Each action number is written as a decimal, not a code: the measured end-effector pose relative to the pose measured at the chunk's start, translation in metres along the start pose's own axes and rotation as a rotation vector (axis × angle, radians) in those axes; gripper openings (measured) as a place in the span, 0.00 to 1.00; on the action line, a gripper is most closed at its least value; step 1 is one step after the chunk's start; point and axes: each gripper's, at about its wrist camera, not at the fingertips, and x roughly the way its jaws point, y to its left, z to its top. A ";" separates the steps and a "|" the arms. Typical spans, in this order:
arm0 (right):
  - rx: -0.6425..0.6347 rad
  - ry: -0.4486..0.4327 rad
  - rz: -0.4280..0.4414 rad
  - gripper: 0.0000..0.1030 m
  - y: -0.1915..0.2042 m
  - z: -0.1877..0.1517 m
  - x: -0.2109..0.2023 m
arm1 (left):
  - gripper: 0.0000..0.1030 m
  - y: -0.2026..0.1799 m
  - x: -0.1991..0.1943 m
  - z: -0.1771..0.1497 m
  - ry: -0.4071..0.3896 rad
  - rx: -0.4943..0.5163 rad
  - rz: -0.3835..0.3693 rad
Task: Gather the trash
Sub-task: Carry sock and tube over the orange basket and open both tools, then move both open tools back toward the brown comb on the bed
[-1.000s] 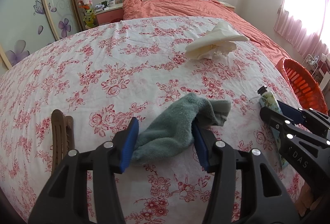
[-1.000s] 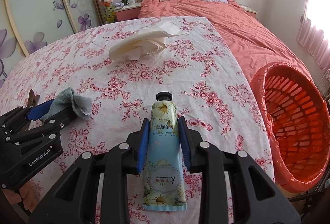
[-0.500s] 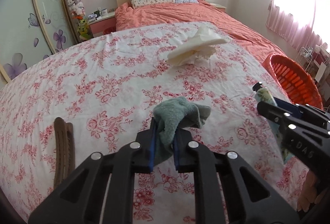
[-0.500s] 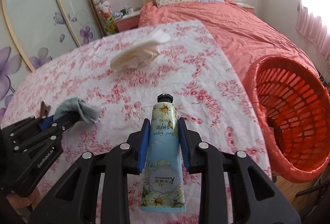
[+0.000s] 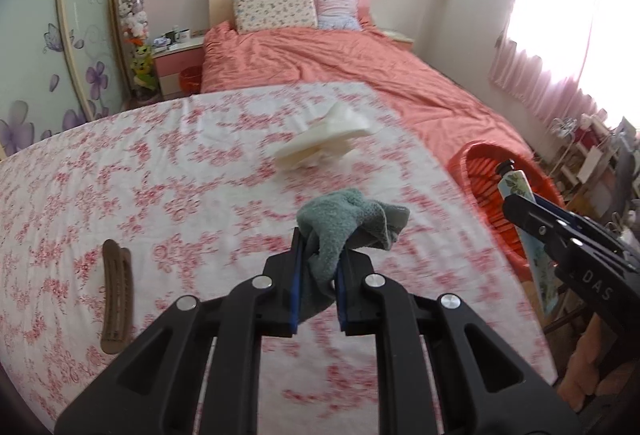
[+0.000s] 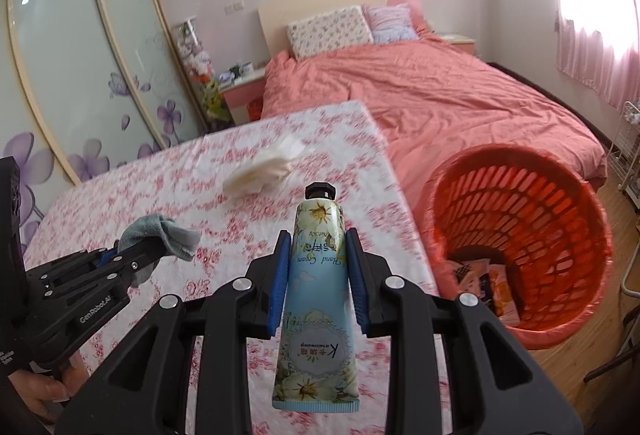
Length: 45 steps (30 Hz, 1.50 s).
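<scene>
- Sock (image 5: 348,223), soft and grey-green, sits at the bottom middle of the left wrist view. The left gripper (image 5: 318,277) is clenched on it. Its jaws have just been closing, and the cloth is squeezed between the blue pads. The loose end flops over the tips.
- Hand cream tube (image 6: 316,299) stands at the bottom middle of the right wrist view. The right gripper (image 6: 316,285) is grasping it by its sides. The black cap points up and away.
- Both things hang above the flowery tabletop (image 5: 160,195), not on it.
- A brown hair clip (image 5: 116,299) lies on the tabletop at the lower left of the left wrist view.
- The orange basket (image 6: 560,179) stands on the floor just beside the tabletop, at the right of the right wrist view. Some wrappers already lie at its bottom.
- A crumpled white tissue (image 5: 324,143) lies further off on the tabletop, near the middle of the frame.
- I think the step now is to carry both things to the basket.
- To do it well, keep both grippers squeezed tight on the way. Go right over the open mouth before letting go, so nothing hits the rim.
- The sock is floppy, so it could catch on a pad. Open wide.
- The tissue and clip look to be left for later.
</scene>
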 end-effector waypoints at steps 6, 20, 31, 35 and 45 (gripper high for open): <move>0.036 -0.052 -0.030 0.27 -0.026 0.002 -0.022 | 0.14 -0.031 -0.012 0.009 -0.020 0.015 -0.069; 0.192 -0.167 -0.144 0.27 -0.126 0.020 -0.059 | 0.14 -0.162 0.014 0.043 -0.016 0.154 -0.263; 0.354 -0.172 -0.115 0.28 -0.194 0.035 -0.027 | 0.30 -0.221 0.081 0.054 0.046 0.178 -0.299; 0.387 -0.166 -0.132 0.54 -0.206 0.033 -0.018 | 0.46 -0.219 0.103 0.053 0.075 0.171 -0.252; 0.253 -0.121 -0.224 0.68 -0.171 0.007 -0.021 | 0.75 -0.149 0.084 0.027 0.023 0.164 -0.055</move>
